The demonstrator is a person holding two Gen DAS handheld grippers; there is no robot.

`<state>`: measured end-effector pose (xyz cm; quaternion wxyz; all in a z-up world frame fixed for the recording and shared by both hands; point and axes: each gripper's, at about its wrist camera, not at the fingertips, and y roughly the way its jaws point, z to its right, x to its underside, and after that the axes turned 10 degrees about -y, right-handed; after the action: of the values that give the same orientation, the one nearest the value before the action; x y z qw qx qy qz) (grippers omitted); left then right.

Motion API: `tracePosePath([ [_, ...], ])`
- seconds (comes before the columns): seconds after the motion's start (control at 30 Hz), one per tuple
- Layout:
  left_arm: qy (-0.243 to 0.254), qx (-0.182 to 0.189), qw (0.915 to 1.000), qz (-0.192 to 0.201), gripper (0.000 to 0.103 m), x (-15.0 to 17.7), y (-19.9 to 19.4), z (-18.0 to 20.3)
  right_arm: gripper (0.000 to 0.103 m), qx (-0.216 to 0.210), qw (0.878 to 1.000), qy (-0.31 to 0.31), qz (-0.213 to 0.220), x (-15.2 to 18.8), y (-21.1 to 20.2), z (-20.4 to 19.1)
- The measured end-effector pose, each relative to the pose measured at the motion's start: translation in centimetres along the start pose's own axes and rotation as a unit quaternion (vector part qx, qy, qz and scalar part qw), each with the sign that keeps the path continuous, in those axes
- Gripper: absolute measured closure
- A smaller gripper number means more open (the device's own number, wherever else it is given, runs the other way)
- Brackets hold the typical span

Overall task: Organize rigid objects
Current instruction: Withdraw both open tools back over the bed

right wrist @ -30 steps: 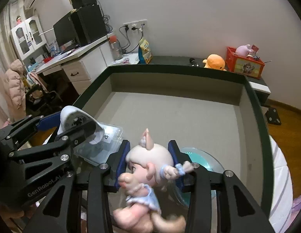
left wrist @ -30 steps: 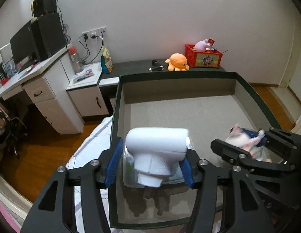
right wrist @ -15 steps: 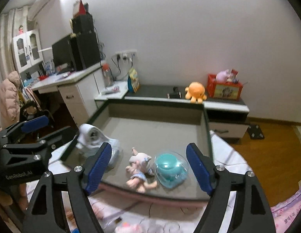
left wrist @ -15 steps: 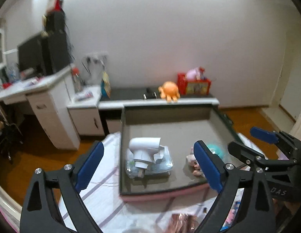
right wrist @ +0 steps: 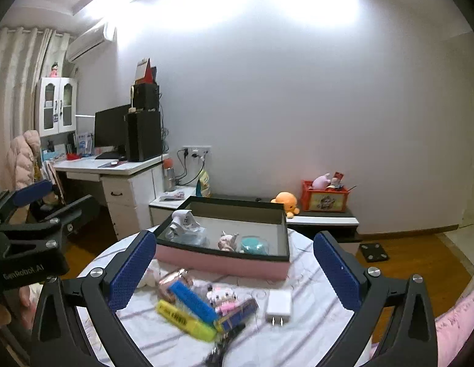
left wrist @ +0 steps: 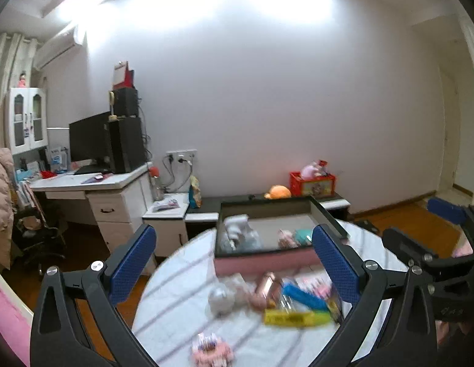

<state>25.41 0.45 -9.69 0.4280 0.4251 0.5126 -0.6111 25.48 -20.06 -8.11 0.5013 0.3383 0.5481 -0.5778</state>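
A pink box with a dark rim (right wrist: pixel 221 261) (left wrist: pixel 264 264) stands at the far side of the round table. In it lie a white hair dryer (right wrist: pixel 182 221) (left wrist: pixel 235 224), a small doll (right wrist: pixel 226 240) (left wrist: pixel 284 235) and a teal round case (right wrist: pixel 252 244). In front of the box lies a pile: a blue bar (right wrist: pixel 192 301) (left wrist: pixel 304 296), a yellow bar (right wrist: pixel 185 321) (left wrist: pixel 295 318), a pink cat figure (right wrist: pixel 223 299) and a white charger (right wrist: pixel 279 304). My left gripper (left wrist: pixel 234 263) and right gripper (right wrist: pixel 232 270) are both wide open, empty, held high and back above the pile.
The table has a white striped cloth (right wrist: pixel 304 330). A white desk with a monitor (right wrist: pixel 114 165) stands at the left. A low dark bench (right wrist: pixel 322 217) behind the table carries an orange plush and a red crate. A silver ball (left wrist: pixel 220 298) lies on the cloth.
Both grippers opened, leaving the hair dryer and the doll in the box, then pulled back and up away from the box, so that the whole table now shows.
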Motion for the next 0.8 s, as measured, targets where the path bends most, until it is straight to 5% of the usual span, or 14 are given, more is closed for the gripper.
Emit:
tracePosePath([
  [0.5,-0.009,0.000,0.9999,-0.004,0.000,5.1,-5.0,1.2,0.000,0.008,0.999,0.036,-0.001,4.5,-6.3,-0.8],
  [0.8,0.003,-0.026,0.9967,-0.076,0.000,9.3,-2.1,-0.2,0.000,-0.006,0.997,0.030,-0.067,8.2,-3.3,-2.1],
])
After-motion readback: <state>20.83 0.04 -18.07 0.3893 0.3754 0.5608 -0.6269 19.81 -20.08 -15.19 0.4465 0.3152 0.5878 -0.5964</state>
